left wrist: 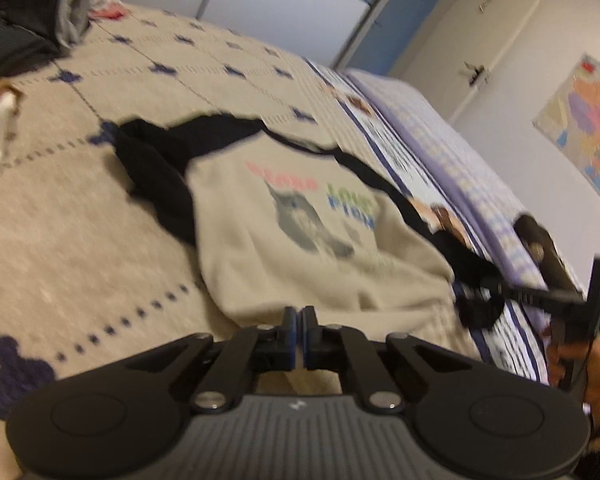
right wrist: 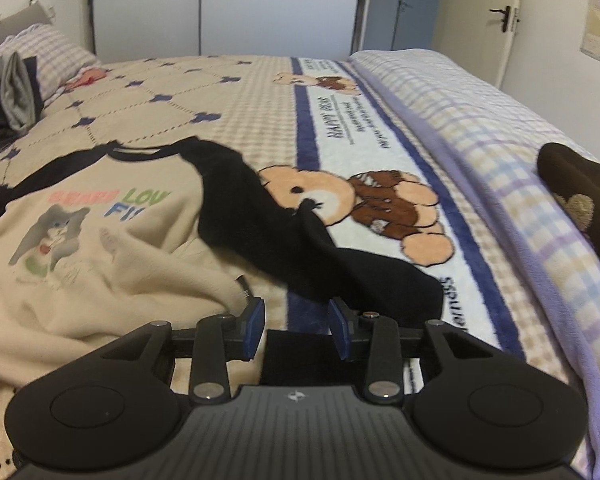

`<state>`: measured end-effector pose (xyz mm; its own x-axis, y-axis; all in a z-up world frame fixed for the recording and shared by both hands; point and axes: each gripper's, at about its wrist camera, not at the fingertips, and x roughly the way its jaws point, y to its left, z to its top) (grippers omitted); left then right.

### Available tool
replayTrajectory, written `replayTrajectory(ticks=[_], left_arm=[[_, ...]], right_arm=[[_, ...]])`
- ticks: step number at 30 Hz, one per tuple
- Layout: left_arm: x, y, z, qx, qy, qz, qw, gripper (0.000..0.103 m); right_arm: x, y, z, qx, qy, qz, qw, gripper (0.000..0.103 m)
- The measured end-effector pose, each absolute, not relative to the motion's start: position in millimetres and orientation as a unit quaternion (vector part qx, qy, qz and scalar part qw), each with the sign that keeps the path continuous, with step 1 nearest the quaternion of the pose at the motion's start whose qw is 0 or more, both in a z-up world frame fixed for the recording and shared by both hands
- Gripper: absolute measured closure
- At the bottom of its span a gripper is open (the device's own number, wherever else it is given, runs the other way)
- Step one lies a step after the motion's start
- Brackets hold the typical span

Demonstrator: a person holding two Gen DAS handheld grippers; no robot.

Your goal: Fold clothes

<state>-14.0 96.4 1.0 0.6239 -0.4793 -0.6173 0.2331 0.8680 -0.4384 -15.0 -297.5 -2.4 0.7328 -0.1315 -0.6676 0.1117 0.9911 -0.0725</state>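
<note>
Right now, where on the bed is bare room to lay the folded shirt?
Free: quilt beyond the shirt's collar, and the bear-print band beside the black sleeve. Crowded: the clothes pile by the pillow.

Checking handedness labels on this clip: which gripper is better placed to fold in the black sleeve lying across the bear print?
Right. The right gripper is open, with the black sleeve directly ahead. The left gripper is shut at the shirt hem.
</note>
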Motion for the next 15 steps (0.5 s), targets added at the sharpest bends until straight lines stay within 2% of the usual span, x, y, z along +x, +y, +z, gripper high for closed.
replayTrajectory(ticks=[15], left_arm=[[6, 138, 3, -0.136, 0.351, -0.082, 0.923, 0.100]], right_arm=[[-12, -272, -16, -0.021, 0.390, 0.003, 0.921, 0.065]])
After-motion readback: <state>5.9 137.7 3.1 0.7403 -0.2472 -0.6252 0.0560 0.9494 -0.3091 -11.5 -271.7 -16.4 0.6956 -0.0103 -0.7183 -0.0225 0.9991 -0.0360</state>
